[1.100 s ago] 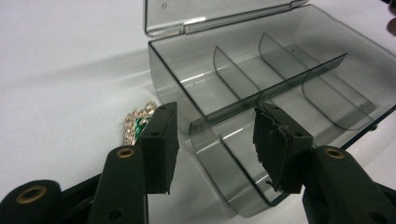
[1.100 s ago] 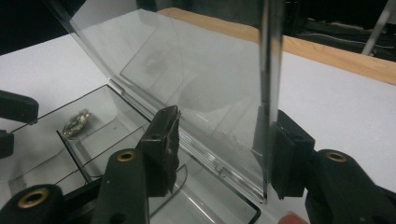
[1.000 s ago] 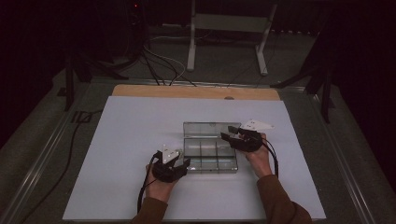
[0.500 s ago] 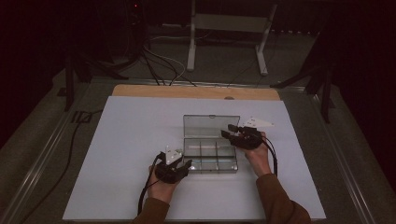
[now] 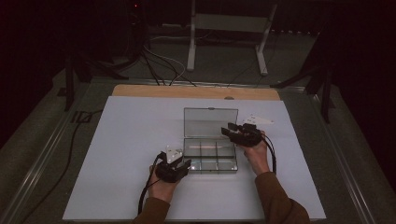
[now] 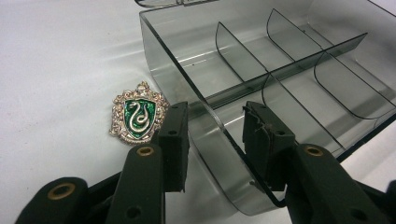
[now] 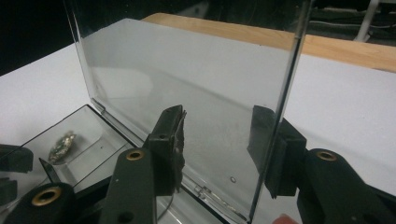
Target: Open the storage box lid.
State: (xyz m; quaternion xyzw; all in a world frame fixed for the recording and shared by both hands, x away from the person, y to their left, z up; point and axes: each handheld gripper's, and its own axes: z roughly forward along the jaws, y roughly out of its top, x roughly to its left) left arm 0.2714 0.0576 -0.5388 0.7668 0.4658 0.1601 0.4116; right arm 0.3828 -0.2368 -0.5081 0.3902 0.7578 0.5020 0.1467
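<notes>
A clear plastic box with little rooms inside sits in the middle of the white surface. Its lid stands straight up at the far side.

The left tongs are spread apart, with the near corner of the box wall between the two jaws. They are not squeezing it, and I cannot tell if either jaw touches it. The right tongs are also spread apart around the side edge of the lid. The lid edge is right against one jaw and there is a gap to the other, so nothing is pinched.

A small green and silver badge with a snake lies on the surface just beside the box, outside it, close to the left tongs.

What could go wrong? No jaws press on the lid, so I think it could drop shut if it gets bumped. The box looks light, so a push from the left tongs could slide it away. The left tongs could also knock the badge if they swing sideways.

Some things are hard to see. The room is dark around the surface. From above, the badge is too small to pick out. In the right gripper view the badge shows as a blurry shiny lump through the plastic. The hinge is hard to make out too.
</notes>
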